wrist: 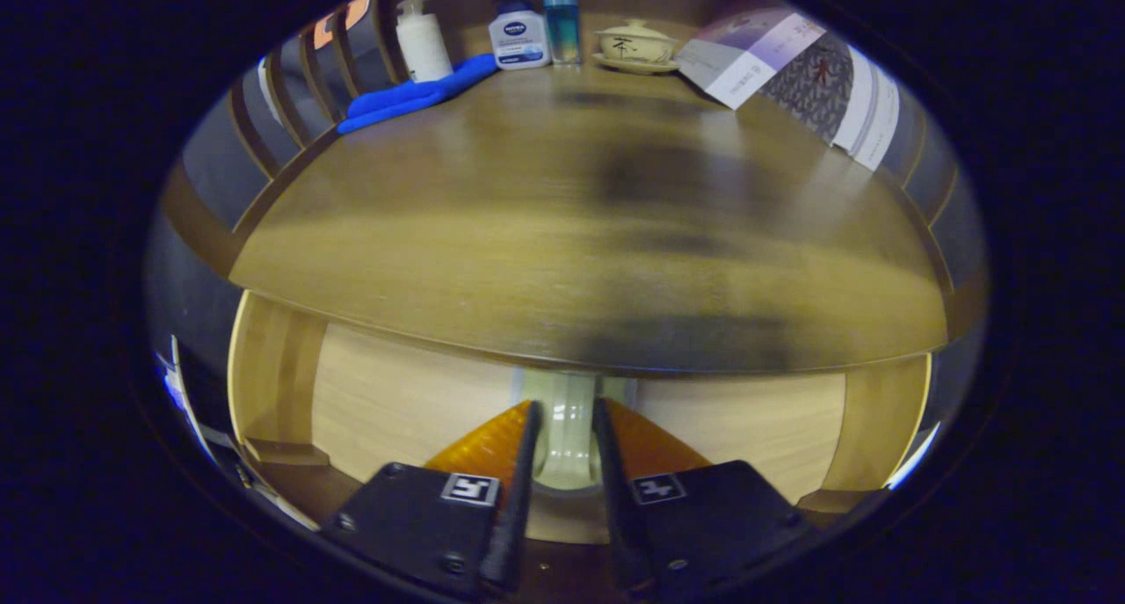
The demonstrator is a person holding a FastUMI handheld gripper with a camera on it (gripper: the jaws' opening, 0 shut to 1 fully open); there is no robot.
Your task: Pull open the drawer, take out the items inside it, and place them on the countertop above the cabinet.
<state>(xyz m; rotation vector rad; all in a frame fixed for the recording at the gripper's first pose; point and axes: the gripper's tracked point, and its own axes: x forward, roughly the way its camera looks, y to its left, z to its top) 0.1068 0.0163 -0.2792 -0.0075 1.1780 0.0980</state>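
Note:
My gripper [565, 432] is low, just under the front edge of the dark wood countertop [492, 261]. Its fingers are shut on a pale glossy piece [567, 428] that stands upright between them and looks like the drawer's handle. Both fingers press on its sides. Right behind the piece is the light wood drawer front [395, 402], and I cannot tell whether the drawer is pulled out. The inside of the drawer is hidden.
Along the back of the countertop stand a white pump bottle [422, 43], a white and blue bottle [518, 37], a teal bottle [562, 24] and a lidded tea bowl [636, 43]. A blue cloth [413, 96] lies back left, a folded leaflet [791, 68] back right.

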